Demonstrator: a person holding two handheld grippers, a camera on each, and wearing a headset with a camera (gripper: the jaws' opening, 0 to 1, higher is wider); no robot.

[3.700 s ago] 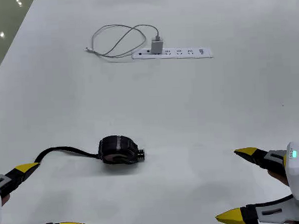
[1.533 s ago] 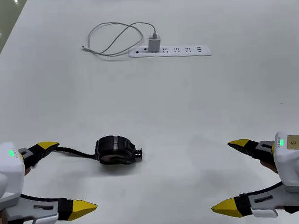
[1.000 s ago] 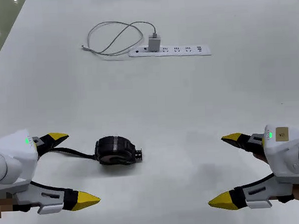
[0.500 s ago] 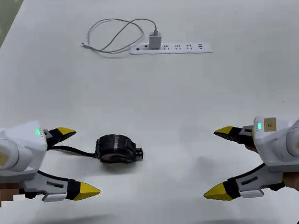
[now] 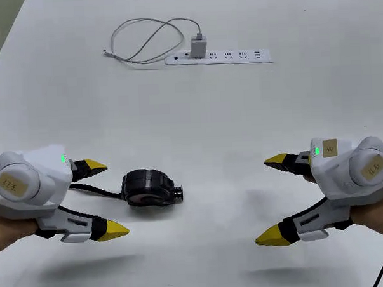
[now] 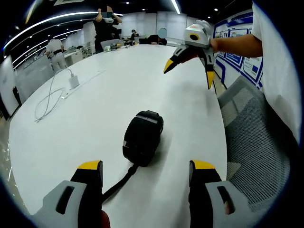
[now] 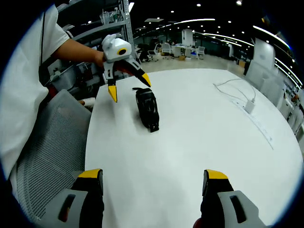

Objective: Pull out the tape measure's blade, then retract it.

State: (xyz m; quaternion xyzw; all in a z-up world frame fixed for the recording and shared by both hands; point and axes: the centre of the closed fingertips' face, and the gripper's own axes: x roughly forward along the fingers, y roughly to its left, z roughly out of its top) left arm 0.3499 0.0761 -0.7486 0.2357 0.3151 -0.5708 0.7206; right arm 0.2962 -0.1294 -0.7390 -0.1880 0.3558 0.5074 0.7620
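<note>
Tape measure: a compact black case with a rounded back and a grey band across it, lying on the white table.
Blade: wound in, with just the small end hook showing at the case mouth.
Strap: black, trailing flat on the table from the case's other end.
Place: well apart from the power strip, on the person's side of it and off to its left.
Left gripper: jaws spread wide and holding nothing. It is farther left of the power strip than the case, and the strap runs in between its yellow tips.
Right gripper: jaws also spread wide and empty. It hovers on the person's side of the power strip, slightly to its right.
</note>
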